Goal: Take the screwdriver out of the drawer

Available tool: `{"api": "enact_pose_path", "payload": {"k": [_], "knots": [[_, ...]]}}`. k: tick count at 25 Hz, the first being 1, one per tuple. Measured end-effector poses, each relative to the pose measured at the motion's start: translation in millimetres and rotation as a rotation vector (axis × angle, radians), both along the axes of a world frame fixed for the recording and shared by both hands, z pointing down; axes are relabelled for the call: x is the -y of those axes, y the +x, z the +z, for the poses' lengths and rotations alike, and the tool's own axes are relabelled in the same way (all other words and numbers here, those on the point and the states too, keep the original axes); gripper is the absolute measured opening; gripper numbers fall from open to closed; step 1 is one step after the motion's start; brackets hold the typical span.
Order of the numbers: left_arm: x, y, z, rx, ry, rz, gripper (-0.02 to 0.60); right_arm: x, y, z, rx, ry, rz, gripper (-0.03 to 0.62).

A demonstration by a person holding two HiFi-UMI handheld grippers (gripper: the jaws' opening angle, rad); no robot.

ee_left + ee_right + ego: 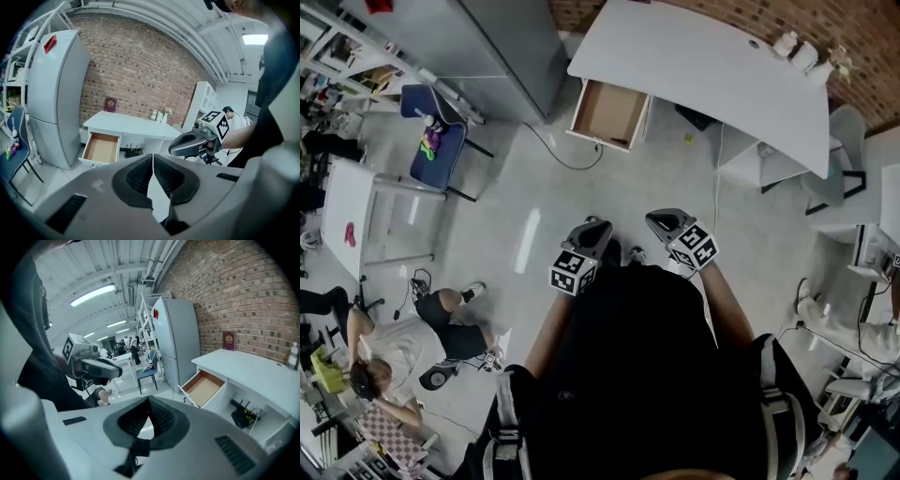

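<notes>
An open drawer (607,114) hangs out of the white desk (703,66) across the floor ahead of me. Its brown bottom (101,147) looks bare, and no screwdriver shows in any view. The drawer (204,387) also appears to the right in the right gripper view. My left gripper (596,227) and right gripper (662,221) are held side by side in front of my body, well short of the drawer. The left gripper (152,171) has its jaws pressed together on nothing. So does the right gripper (149,416).
A grey fridge (497,47) stands left of the desk, with a blue chair (436,141) beside it. A cable (567,159) trails on the floor below the drawer. A person (403,347) sits on the floor at the lower left, near a white table (347,216).
</notes>
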State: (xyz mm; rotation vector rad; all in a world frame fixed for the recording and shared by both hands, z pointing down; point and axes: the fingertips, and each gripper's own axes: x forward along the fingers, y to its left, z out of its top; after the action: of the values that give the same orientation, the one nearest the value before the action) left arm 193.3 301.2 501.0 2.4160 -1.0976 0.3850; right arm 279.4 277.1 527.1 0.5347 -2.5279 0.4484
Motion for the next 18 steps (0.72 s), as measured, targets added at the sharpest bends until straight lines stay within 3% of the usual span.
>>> {"api": "enact_pose_path", "payload": {"k": [18], "knots": [[80.8, -46.0, 1.6, -0.014, -0.002, 0.035, 0.018, 64.6, -39.8, 6.8, -0.032, -0.018, 0.038, 0.055]]}}
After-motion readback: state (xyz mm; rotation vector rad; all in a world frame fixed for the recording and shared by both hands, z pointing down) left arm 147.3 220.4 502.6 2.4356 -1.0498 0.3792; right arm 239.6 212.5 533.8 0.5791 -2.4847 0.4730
